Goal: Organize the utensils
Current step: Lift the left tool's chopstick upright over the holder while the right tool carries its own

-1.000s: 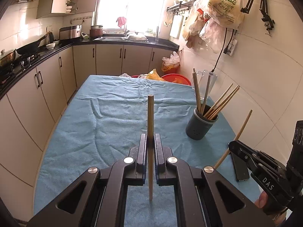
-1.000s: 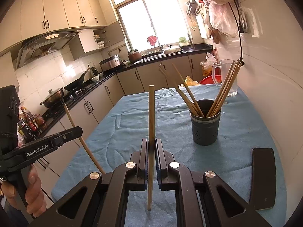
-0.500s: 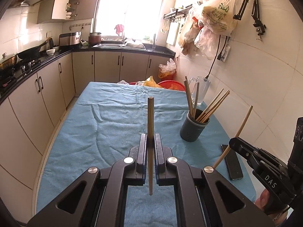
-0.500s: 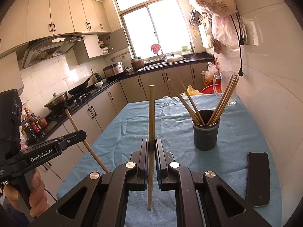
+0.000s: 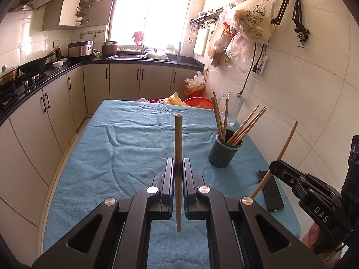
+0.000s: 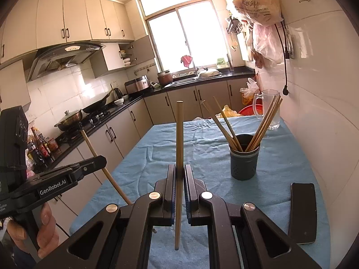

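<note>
My left gripper (image 5: 178,163) is shut on a wooden chopstick (image 5: 178,139) that stands upright between its jaws, above the blue cloth. My right gripper (image 6: 179,170) is shut on a second upright chopstick (image 6: 179,134). A dark grey holder (image 5: 222,153) with several chopsticks stands on the cloth at the right, ahead of both grippers; it also shows in the right wrist view (image 6: 244,159). The right gripper and its tilted chopstick (image 5: 285,143) show at the right edge of the left wrist view. The left gripper (image 6: 98,161) shows at the left of the right wrist view.
The table wears a blue cloth (image 5: 134,139). A black phone (image 6: 303,210) lies near the table's right edge, by the tiled wall. A glass pitcher (image 6: 269,109) stands at the far right corner. Kitchen cabinets (image 5: 40,116) run along the left.
Both grippers have drawn back and risen a little from the holder, each still holding its chopstick. The holder looks smaller and farther away.
</note>
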`<state>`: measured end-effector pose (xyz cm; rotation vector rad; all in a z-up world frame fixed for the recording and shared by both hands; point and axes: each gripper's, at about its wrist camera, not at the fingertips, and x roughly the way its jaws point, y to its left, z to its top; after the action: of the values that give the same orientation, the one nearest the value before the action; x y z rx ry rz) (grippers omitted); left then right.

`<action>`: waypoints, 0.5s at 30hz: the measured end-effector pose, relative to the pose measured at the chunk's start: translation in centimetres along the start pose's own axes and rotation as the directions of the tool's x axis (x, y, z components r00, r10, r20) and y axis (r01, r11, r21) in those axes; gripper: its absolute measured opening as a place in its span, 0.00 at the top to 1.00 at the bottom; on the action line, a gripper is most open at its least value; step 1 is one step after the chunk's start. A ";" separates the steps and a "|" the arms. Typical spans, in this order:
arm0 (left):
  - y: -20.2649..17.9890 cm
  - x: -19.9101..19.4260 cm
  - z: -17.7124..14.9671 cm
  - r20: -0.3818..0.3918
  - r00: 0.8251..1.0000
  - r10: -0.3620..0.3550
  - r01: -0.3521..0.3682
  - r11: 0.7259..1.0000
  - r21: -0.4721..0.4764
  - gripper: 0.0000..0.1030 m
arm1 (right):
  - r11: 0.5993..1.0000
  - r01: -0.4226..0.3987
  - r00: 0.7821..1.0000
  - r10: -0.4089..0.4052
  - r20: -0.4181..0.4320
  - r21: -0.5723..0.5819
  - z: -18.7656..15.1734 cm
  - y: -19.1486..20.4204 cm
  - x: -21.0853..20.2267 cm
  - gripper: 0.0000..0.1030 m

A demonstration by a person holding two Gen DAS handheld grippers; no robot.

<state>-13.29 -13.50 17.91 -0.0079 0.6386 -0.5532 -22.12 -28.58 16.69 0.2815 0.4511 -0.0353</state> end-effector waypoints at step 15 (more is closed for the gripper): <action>-0.2 0.9 0.2 -0.018 1.000 -0.014 0.014 1.000 0.007 0.94 | 1.000 0.005 1.000 -0.004 -0.013 0.030 0.3 -1.0 0.7 0.92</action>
<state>-12.68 -14.13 17.62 -0.0008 0.6543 -0.5700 -21.45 -29.61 16.32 0.3100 0.4641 -0.0447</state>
